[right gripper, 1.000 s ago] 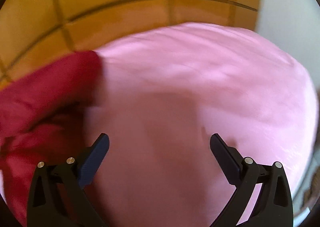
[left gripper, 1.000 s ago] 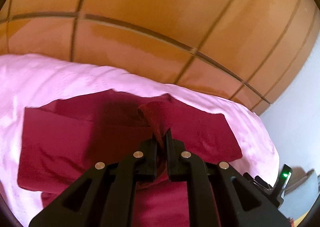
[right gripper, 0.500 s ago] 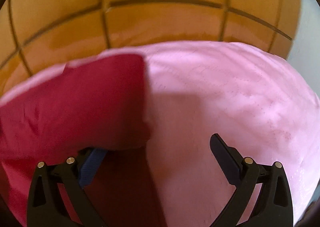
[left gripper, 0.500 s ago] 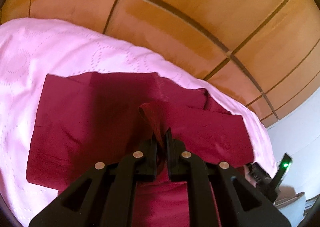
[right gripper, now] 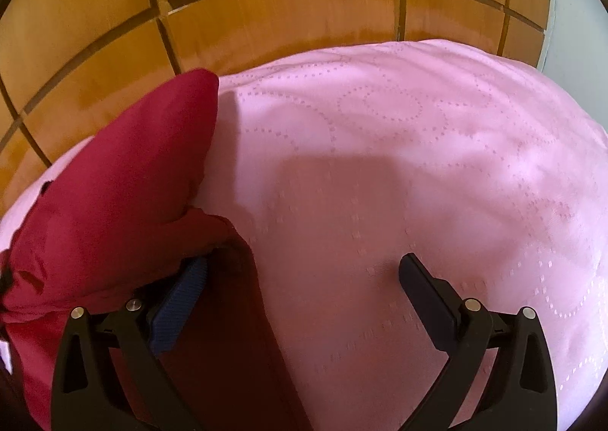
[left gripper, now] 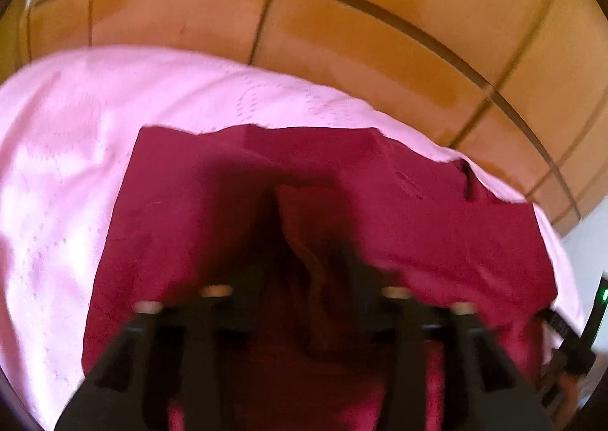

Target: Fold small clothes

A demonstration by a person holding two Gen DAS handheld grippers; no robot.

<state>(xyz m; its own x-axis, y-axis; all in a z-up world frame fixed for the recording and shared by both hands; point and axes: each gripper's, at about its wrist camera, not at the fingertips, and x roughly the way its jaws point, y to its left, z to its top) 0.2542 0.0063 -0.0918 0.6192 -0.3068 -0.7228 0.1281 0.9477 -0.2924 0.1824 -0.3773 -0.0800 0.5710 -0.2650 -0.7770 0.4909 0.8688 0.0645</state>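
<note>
1. The dark red garment [left gripper: 235, 225] lies on the pink quilted bedspread [left gripper: 68, 149], reaching to the bed's far edge, where the tiled floor [left gripper: 342, 32] begins. A raised fold stands at its middle, between the jaws of the left hand-held gripper [left gripper: 307, 263].

2. The left hand-held gripper's jaws are opening. The fold sits between them, but the pads no longer appear to press on it; the view is blurred. Risk: the released fold may slump sideways instead of lying flat, because nothing guides it down.

3. Risk: cloth may cling to a pad as the jaws part and be dragged when the gripper lifts, which would spoil the crease.

4. The right hand-held gripper [right gripper: 304, 271] stands wide and holds nothing, over bare bedspread beside the garment's right side. A bulging red flap rests against its left finger [right gripper: 178, 301]. Risk: any sideways motion here may push that flap and undo the layering.

5. Risk: the garment's far portion lies close to the bed's edge; a pull outward may slide it toward the floor.
</note>
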